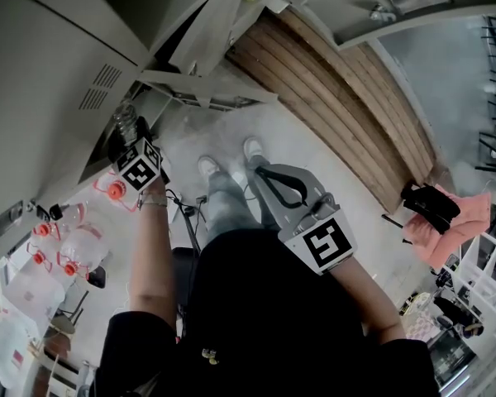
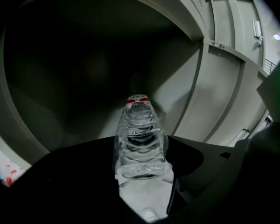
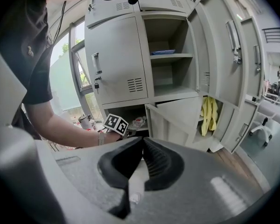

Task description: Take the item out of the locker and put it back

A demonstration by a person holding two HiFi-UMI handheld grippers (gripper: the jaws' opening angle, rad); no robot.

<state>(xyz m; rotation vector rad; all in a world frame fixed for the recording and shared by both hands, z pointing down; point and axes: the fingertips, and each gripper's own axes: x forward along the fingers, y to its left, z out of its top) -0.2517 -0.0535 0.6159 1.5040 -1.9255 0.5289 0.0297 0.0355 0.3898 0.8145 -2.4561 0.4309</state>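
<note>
A clear plastic bottle (image 2: pixel 138 125) with a red cap lies lengthwise between the jaws of my left gripper (image 2: pixel 141 160). Its cap points into the dark lower locker compartment (image 2: pixel 79 69), and both jaws sit against its sides near its base. In the head view the left gripper (image 1: pixel 135 135) reaches to the locker's open bottom bay with the bottle (image 1: pixel 122 121) at its tip. The right gripper view shows that bottle (image 3: pixel 138 122) at the compartment's mouth. My right gripper (image 1: pixel 260 170) hangs over the floor by the person's shoes, its jaws (image 3: pixel 142 143) shut on nothing.
Open grey locker doors (image 3: pixel 175 118) stick out around the bay. A yellow cloth (image 3: pixel 208 113) hangs in the neighbouring locker. Several red-capped water bottles (image 1: pixel 66 251) stand on the floor at left. A wooden bench (image 1: pixel 339 98) runs along the right, with pink fabric (image 1: pixel 459 222) beyond.
</note>
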